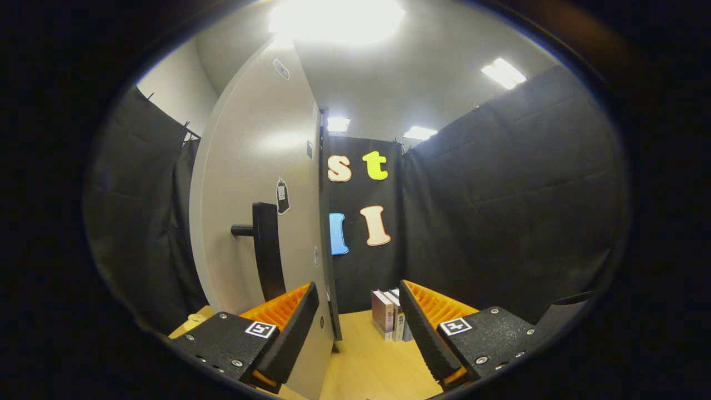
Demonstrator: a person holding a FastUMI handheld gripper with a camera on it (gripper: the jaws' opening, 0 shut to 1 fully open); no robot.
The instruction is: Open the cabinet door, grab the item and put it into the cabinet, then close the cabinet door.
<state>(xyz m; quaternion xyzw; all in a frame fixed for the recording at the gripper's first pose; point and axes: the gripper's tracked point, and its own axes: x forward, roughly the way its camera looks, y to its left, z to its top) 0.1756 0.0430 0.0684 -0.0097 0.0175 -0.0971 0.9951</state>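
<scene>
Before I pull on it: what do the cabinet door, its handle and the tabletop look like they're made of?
Cabinet door: smooth pale grey panel with a soft sheen, probably laminated board or painted metal; I cannot tell which. Handle: dark bar on a round post, matte, likely plastic or coated metal. Tabletop: light wood-look surface, probably laminate. The tongs stand open, empty, the door's edge between their fingers.

From my remote station I count: one gripper (358,325), two fingers (291,328) spread apart with nothing between them. One cabinet door (261,183), one dark handle (265,250) on it. Books (389,319) standing on the wooden table (366,366): three spines I can tell, possibly more hidden. Ceiling lights (502,72): four.
</scene>
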